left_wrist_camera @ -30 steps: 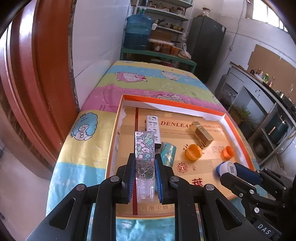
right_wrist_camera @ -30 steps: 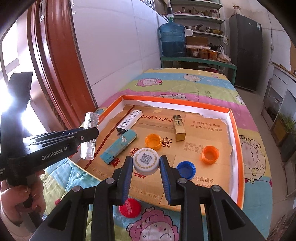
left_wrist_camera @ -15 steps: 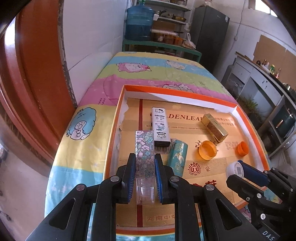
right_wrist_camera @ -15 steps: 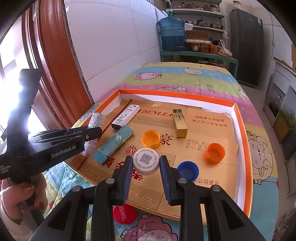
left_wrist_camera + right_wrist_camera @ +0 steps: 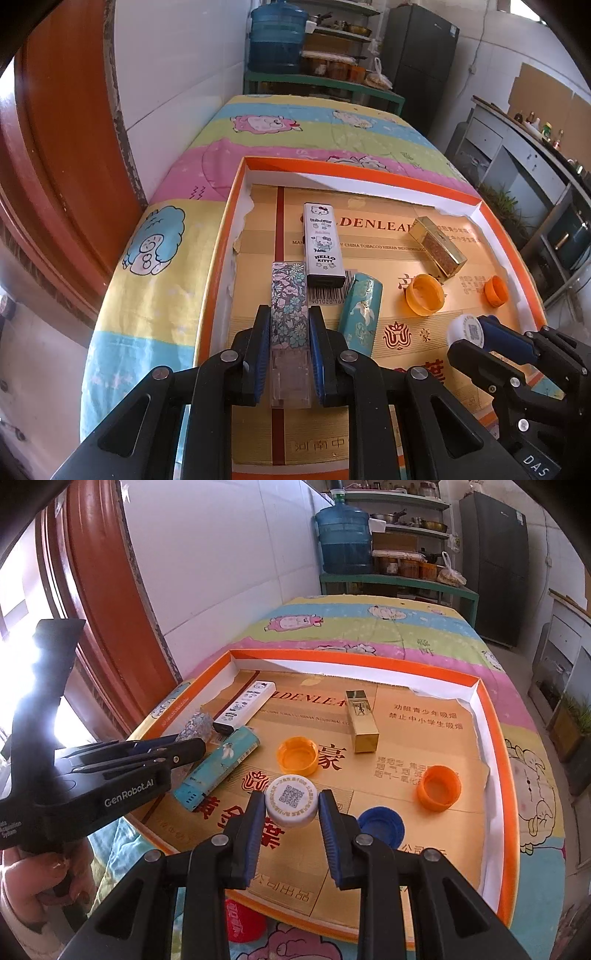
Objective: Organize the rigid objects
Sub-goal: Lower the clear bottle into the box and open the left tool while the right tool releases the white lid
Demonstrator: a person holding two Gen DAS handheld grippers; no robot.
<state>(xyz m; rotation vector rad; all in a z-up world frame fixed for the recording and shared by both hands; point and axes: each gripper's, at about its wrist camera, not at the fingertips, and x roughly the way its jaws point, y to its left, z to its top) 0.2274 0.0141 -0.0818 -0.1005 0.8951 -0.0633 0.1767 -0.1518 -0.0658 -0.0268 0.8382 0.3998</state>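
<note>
Gripping a floral, clear-ended lighter [image 5: 288, 314], the left hand-held gripper [image 5: 289, 354]; right one [image 5: 291, 830] clasps a white, seemingly QR-printed cap [image 5: 291, 800].

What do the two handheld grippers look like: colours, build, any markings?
Both are black plastic with silver screw heads and ribbed blue pads lining the jaws. The left gripper carries white "GenRobot.AI" lettering on its side; the right gripper shows "DAS" on its body. No cables or sleeves show.
</note>
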